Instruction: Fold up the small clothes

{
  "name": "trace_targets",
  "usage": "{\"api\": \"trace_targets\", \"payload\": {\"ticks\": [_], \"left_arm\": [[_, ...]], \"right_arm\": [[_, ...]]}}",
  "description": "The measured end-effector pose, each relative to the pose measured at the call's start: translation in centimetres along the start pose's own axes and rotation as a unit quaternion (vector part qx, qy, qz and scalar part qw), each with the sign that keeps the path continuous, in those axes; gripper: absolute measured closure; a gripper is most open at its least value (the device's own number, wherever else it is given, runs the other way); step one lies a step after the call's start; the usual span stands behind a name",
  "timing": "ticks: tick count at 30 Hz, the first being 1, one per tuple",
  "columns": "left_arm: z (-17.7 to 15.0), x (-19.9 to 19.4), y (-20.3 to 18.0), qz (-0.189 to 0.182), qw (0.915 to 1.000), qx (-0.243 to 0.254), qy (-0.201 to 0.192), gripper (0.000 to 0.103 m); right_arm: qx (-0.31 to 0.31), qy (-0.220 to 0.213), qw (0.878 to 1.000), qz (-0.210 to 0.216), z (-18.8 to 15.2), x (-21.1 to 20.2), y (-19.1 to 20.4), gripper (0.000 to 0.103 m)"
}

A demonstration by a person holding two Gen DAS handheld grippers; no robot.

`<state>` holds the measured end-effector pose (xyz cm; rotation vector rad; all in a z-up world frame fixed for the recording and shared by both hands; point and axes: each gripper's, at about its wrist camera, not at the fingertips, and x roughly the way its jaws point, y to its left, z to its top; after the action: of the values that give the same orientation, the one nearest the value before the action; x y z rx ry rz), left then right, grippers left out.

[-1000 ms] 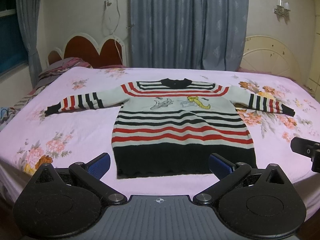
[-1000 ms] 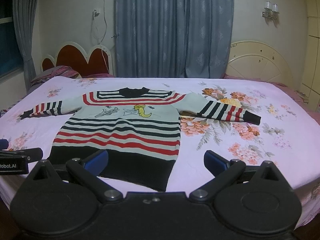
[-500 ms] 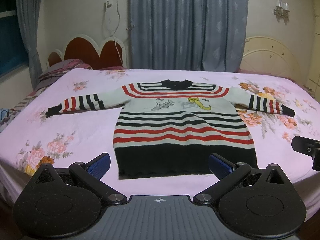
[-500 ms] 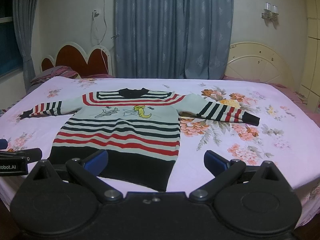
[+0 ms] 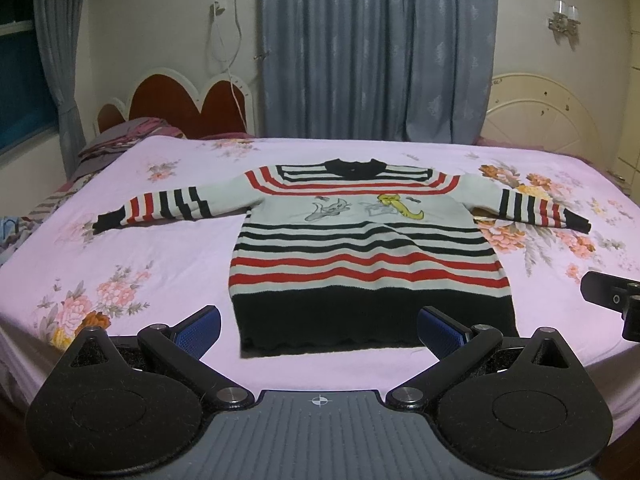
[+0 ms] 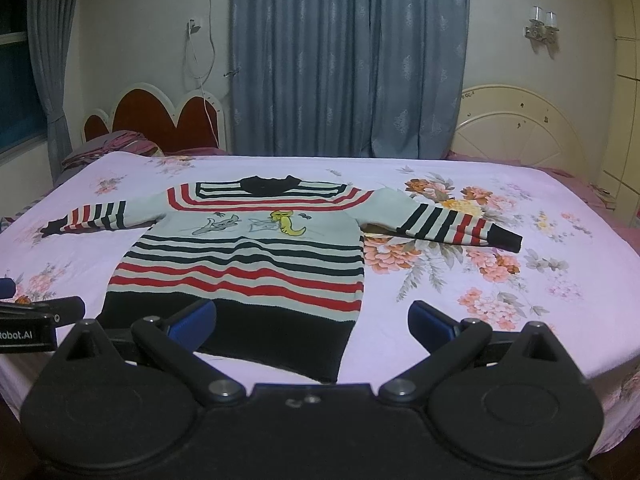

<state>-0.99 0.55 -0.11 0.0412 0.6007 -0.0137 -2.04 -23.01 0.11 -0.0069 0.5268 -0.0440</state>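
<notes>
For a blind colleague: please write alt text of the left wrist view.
A striped sweater lies flat, sleeves spread, on a pink floral bed. The open left gripper hovers before its black hem; blue curtains hang behind.

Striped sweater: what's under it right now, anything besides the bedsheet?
The striped sweater lies spread flat, sleeves out, directly on the pink floral bedsheet. No lump shows, but whatever the knit covers is hidden. Both grippers hover open, clear of it.

A wide bed (image 5: 120, 240) under a pink sheet printed with flowers fills the room, its scalloped cream headboard with red panels (image 5: 176, 100) at the left. Long grey-blue curtains (image 5: 376, 48) hang on the cream far wall (image 6: 500, 40), beside a glass double wall lamp (image 6: 542, 24) and a dark window (image 5: 20, 80).
</notes>
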Motion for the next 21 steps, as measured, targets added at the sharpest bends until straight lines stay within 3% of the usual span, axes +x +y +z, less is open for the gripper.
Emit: {"api": "trace_targets", "payload": {"ticks": [21], "left_arm": [[0.35, 0.41, -0.23, -0.008, 1.0000, 0.002, 0.005, 0.000]], "right_arm": [[0.001, 0.001, 1.000, -0.003, -0.15, 0.46, -0.06, 0.001]]}}
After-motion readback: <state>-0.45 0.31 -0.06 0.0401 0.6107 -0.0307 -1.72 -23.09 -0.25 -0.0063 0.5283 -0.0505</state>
